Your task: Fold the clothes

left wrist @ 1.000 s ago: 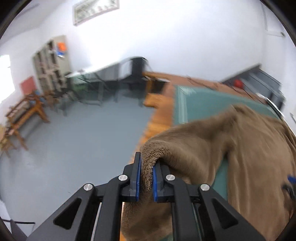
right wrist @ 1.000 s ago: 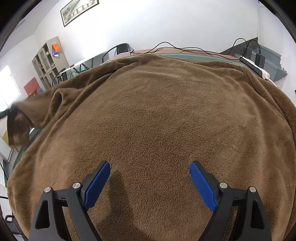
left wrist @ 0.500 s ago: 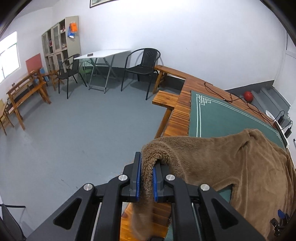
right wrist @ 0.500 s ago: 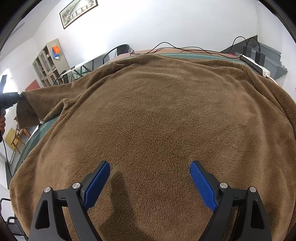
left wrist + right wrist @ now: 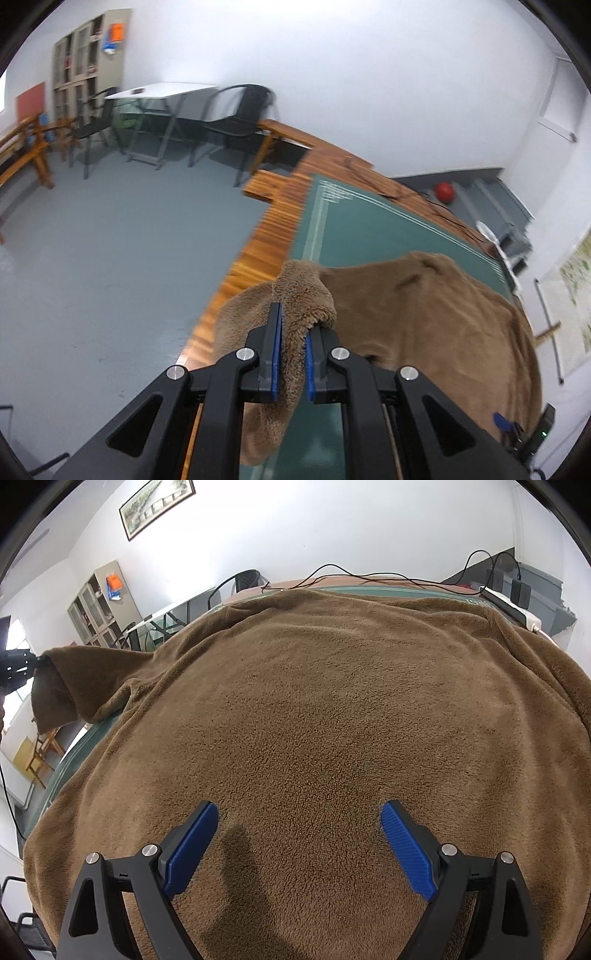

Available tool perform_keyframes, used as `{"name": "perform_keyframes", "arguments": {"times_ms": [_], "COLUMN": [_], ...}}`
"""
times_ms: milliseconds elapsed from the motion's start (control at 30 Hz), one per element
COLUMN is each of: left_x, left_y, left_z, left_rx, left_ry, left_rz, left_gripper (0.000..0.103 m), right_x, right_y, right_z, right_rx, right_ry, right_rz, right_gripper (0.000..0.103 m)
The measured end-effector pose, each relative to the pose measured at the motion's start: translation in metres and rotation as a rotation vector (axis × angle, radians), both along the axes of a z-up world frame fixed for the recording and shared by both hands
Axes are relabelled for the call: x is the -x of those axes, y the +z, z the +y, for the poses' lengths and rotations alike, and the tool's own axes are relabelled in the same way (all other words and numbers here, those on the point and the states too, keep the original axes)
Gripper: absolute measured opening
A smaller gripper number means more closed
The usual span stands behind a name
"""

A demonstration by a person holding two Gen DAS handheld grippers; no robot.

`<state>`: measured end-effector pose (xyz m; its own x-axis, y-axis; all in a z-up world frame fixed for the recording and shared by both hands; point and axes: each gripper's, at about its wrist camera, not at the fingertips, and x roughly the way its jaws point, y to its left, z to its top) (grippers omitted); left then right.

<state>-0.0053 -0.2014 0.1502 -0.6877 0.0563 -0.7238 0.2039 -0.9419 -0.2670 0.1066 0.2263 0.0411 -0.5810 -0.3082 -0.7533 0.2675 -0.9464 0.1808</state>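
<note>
Brown fleece garment (image 5: 332, 709) over green mat (image 5: 369, 236), corner pinched in left gripper (image 5: 291, 354), right gripper (image 5: 299, 834) wide apart, holding nothing, red ball (image 5: 443, 191) only in left view.

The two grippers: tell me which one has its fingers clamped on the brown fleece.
The left gripper: its blue fingers pinch a lifted fold of the brown fleece. The right gripper has its fingers spread wide above the flat fleece, holding nothing.

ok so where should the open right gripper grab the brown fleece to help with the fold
Probably the near hem, approached from the near table edge. The right gripper hangs open over the flat middle of the brown fleece, where nothing offers a pinch. An edge gives a lip, as with the corner the left gripper has clamped and lifted.
</note>
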Motion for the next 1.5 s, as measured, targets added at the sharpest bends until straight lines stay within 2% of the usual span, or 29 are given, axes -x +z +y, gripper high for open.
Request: {"name": "perform_keyframes", "arguments": {"times_ms": [300,433,667,767,867,900,933,1000,1033,1133,1267,1433,1500], "left_x": [0.027,0.032,0.056,0.069,0.078,0.079,0.078,0.074,0.071,0.063,0.056,0.062,0.066], "left_y": [0.02,0.028,0.013,-0.008,-0.027,-0.031,-0.035,-0.035,-0.033,-0.022,-0.01,-0.013,-0.021], "left_z": [0.098,0.152,0.244,0.269,0.279,0.283,0.287,0.294,0.297,0.304,0.291,0.272,0.255], "left_rx": [-0.139,-0.148,-0.178,-0.176,-0.21,-0.227,-0.248,-0.253,-0.241,-0.187,-0.194,-0.024,-0.007], "left_ry": [-0.22,-0.333,-0.516,-0.544,-0.556,-0.571,-0.595,-0.633,-0.646,-0.667,-0.631,-0.497,-0.444], "left_rz": [0.021,0.031,-0.049,-0.135,-0.186,-0.198,-0.206,-0.206,-0.197,-0.149,-0.063,0.04,0.053], "left_gripper": [0.012,0.012,0.015,0.026,0.032,0.04,0.053,0.068,0.07,0.07,0.076,0.078,0.078], "right_x": [0.0,0.0,-0.001,-0.001,-0.002,-0.002,-0.002,-0.002,-0.002,-0.003,-0.003,-0.004,-0.005], "right_y": [0.0,0.0,0.0,0.001,0.001,0.001,0.001,0.001,0.001,0.002,0.002,0.005,0.01], "right_z": [0.006,0.007,0.01,0.011,0.011,0.011,0.012,0.013,0.013,0.015,0.017,0.02,0.019], "right_rx": [0.05,0.056,0.071,0.075,0.08,0.083,0.085,0.092,0.095,0.104,0.116,0.112,0.081], "right_ry": [-0.002,-0.002,-0.002,-0.002,-0.003,-0.004,-0.004,-0.006,-0.007,-0.011,-0.015,-0.035,-0.043], "right_rz": [0.0,0.0,0.0,0.0,0.0,0.0,0.0,0.001,0.001,0.002,0.003,0.015,0.025], "right_gripper": [0.092,0.092,0.092,0.092,0.092,0.092,0.092,0.092,0.092,0.092,0.092,0.092,0.092]}}
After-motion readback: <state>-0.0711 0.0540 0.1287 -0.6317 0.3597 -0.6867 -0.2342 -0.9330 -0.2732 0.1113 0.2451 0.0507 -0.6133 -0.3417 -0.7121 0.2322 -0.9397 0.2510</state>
